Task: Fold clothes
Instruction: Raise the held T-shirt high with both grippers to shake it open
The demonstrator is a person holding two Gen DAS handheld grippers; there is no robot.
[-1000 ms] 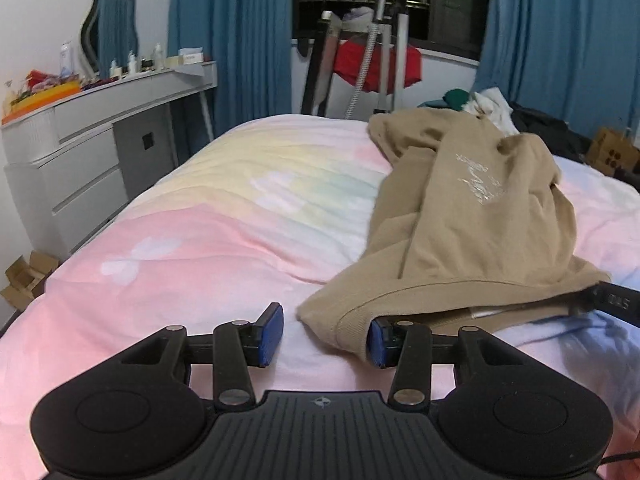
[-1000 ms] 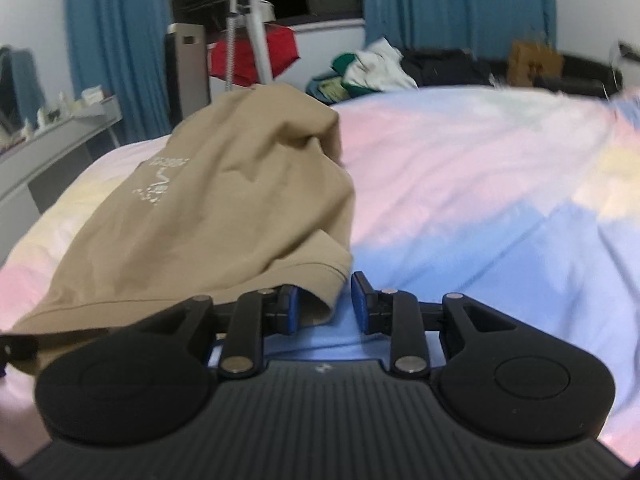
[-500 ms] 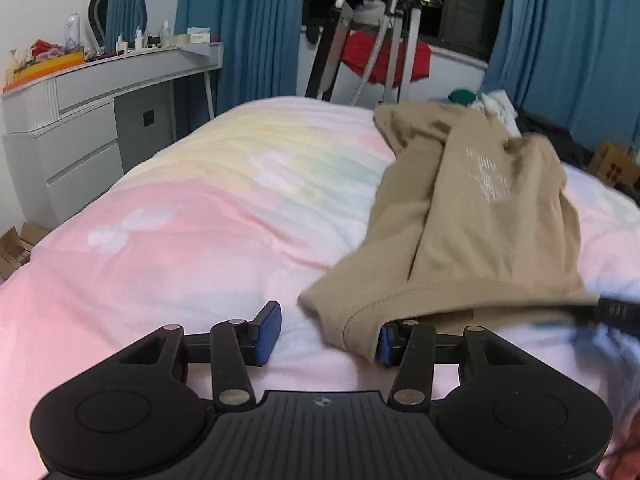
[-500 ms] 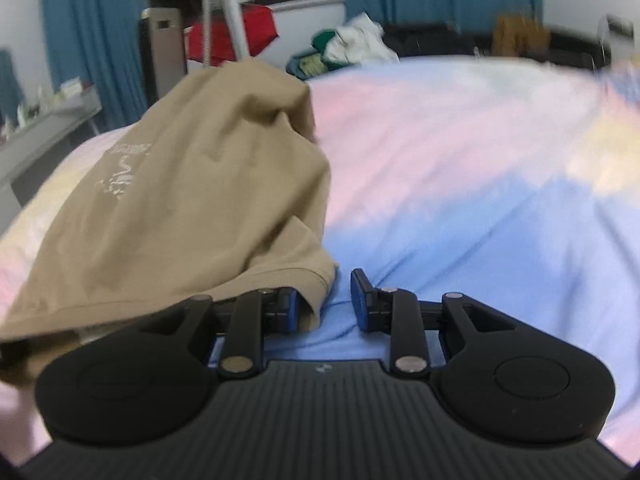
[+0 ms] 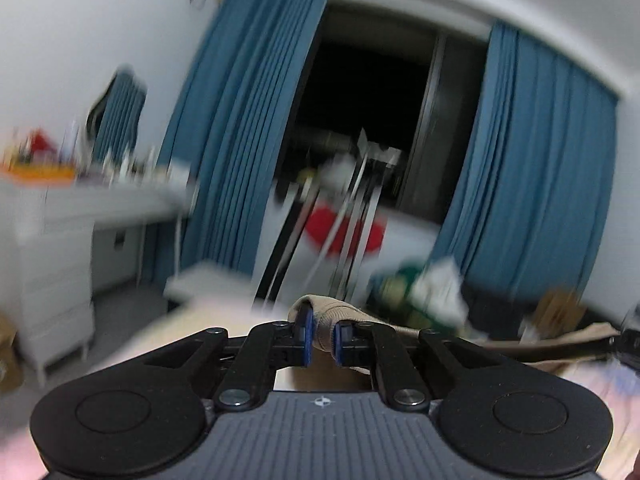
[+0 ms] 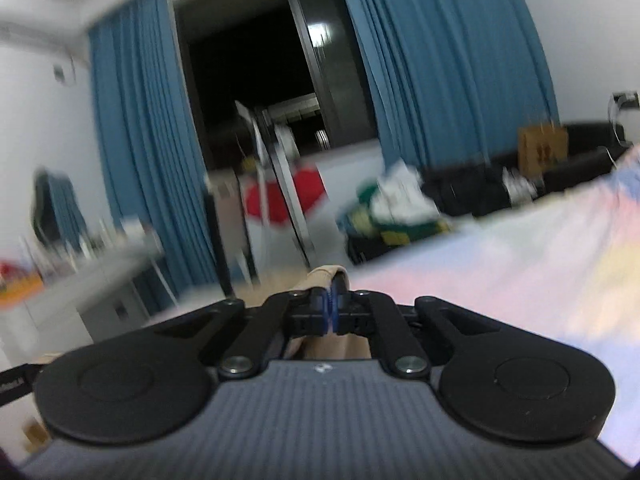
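Both grippers have shut and lifted, left gripper [image 5: 321,339] and right gripper [image 6: 330,309] each pinching the tan shirt [image 5: 340,310], which could slip out if swung fast.

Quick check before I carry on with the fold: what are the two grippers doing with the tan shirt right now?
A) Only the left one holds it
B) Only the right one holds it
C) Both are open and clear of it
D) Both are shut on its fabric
D: the left gripper pinches a fold of the tan shirt, and the right gripper is clamped on its edge.
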